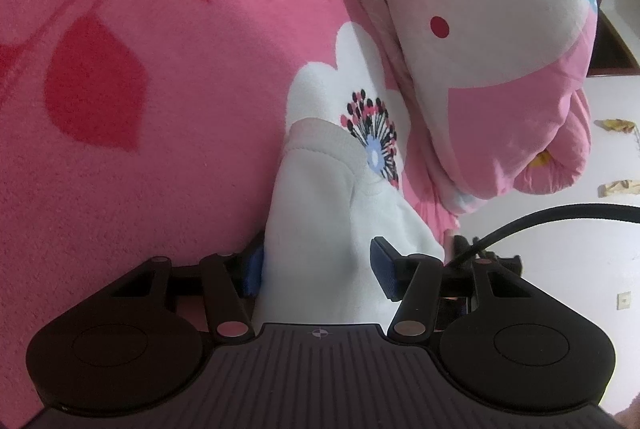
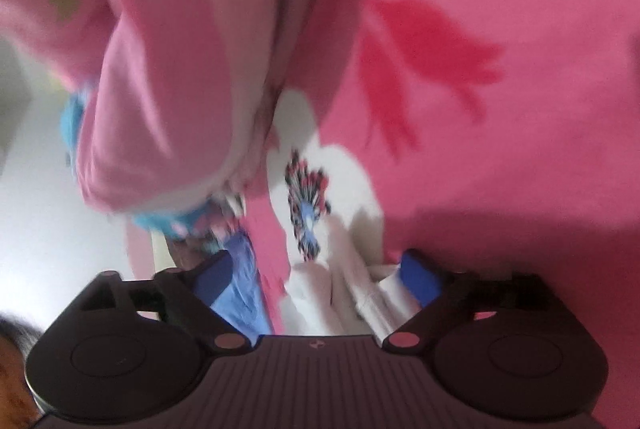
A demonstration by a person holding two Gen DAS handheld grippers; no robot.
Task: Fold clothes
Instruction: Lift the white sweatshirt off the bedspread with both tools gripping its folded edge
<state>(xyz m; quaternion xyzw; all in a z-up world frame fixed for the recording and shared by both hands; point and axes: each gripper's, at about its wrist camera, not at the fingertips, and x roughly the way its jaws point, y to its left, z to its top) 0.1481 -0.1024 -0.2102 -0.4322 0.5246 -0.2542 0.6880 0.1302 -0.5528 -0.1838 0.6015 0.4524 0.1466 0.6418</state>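
Note:
A white garment [image 1: 320, 229] with a ribbed edge lies bunched on the pink blanket [image 1: 140, 149]. In the left wrist view my left gripper [image 1: 318, 269] is shut on it, a blue pad against each side of the thick bundle. In the blurred right wrist view the white garment [image 2: 352, 289] lies between the wide-apart pads of my right gripper [image 2: 316, 279]. It sits close to the right-hand pad [image 2: 420, 277], and the pads do not press on it. The right gripper is open.
The blanket carries red leaf prints and a white flower [image 1: 352, 101]. A rolled pink and white quilt [image 1: 500, 69] with blue stripes lies along the bed's edge. Beyond it are white floor [image 1: 580, 269] and a black cable [image 1: 560, 213]. A blurred blue strip [image 2: 244, 293] sits beside the right gripper's left pad.

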